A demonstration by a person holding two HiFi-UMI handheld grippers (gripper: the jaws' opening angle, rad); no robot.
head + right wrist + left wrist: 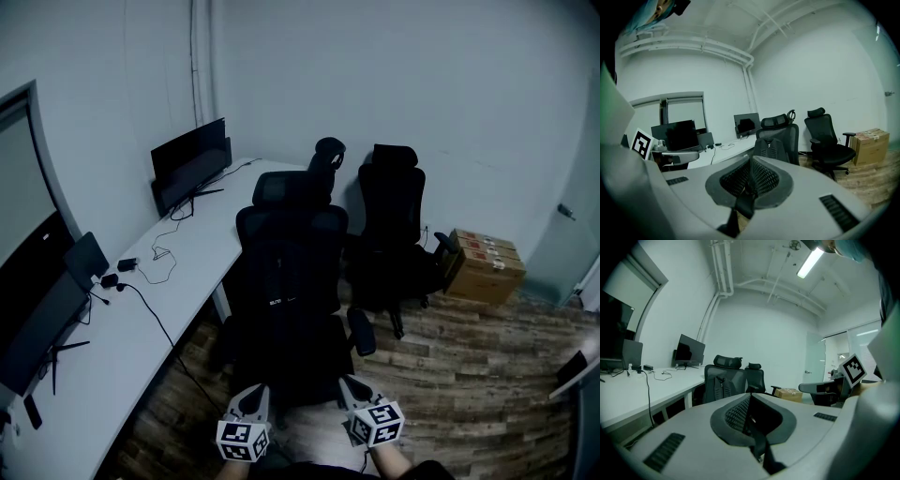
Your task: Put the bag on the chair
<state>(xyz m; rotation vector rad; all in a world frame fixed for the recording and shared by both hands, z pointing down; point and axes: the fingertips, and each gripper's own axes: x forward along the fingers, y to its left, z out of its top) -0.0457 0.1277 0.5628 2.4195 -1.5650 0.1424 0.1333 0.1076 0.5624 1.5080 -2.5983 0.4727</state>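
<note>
A black mesh office chair (291,246) stands just ahead of me with its back turned to me. It also shows further off in the left gripper view (723,380) and the right gripper view (777,140). My left gripper (255,394) and right gripper (352,386) sit low at the near edge, side by side, pointing at the chair. Each is shut on a black strap of the bag. One strap (758,444) runs down from the left jaws, the other strap (742,206) from the right jaws. The bag's body is hidden below the grippers.
A long white desk (178,281) with monitors (190,164) and cables runs along the left wall. A second black chair (394,225) stands behind the first, with a cardboard box (485,264) on the wooden floor to its right. Headphones (328,150) rest above the chairs.
</note>
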